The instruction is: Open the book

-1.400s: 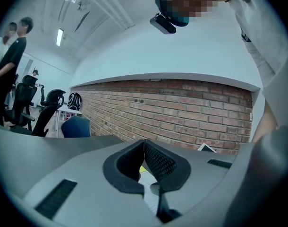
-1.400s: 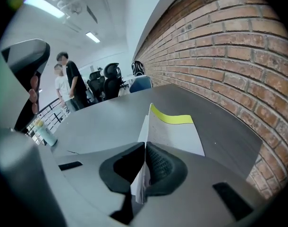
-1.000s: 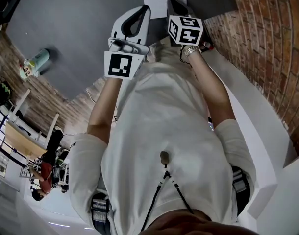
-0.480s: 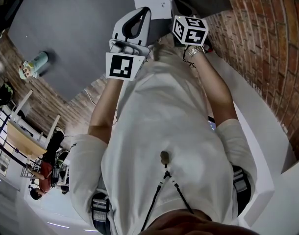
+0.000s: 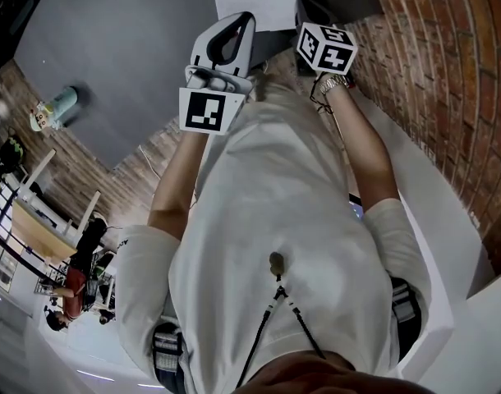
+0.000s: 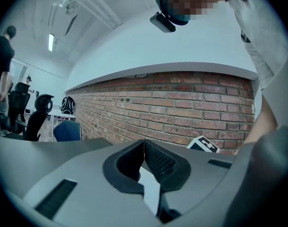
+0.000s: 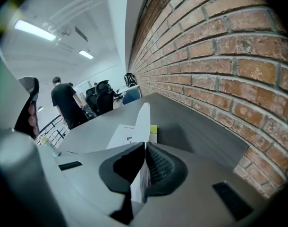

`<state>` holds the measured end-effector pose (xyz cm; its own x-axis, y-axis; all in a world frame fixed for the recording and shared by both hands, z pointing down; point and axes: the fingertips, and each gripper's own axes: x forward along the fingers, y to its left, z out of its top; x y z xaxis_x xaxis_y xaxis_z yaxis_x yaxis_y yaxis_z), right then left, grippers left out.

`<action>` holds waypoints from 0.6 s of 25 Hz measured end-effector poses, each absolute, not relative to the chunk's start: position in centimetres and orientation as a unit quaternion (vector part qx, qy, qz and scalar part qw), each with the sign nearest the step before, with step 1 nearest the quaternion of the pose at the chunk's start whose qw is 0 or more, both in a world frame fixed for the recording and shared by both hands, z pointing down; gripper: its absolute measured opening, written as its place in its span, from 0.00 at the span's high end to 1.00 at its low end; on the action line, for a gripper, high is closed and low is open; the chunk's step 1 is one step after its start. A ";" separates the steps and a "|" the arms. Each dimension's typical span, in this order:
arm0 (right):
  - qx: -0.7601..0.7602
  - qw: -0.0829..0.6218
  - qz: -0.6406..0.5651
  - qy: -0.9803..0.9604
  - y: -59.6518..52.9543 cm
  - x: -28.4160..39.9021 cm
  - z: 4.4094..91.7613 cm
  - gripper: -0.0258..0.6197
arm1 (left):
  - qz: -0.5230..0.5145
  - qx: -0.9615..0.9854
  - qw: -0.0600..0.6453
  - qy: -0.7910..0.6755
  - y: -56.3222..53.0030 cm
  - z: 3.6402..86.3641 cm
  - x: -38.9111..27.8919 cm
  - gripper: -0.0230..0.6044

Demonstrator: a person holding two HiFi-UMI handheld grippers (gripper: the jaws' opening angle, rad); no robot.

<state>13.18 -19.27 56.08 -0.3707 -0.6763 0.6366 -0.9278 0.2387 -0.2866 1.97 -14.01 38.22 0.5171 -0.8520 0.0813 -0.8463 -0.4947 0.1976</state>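
Right gripper view: right gripper [image 7: 145, 145] clamps a white page [image 7: 143, 119] of the book [image 7: 121, 135]; left gripper [image 6: 144, 142] looks clenched, contents unclear.

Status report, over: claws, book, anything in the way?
Left claw shut on white page. Right claw shut on it too, page raised above book. Brick wall close at right, not blocking.
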 end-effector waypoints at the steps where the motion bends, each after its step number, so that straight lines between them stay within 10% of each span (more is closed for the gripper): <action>1: 0.528 0.192 0.325 -0.761 -19.3 13.7 56.1 0.90 | -0.013 0.865 0.106 -0.490 -14.0 38.2 2.3 0.93; 15: 0.562 0.159 0.357 -0.729 -19.5 21.6 57.4 0.90 | -0.007 0.868 0.099 -0.486 -13.7 38.0 5.9 0.93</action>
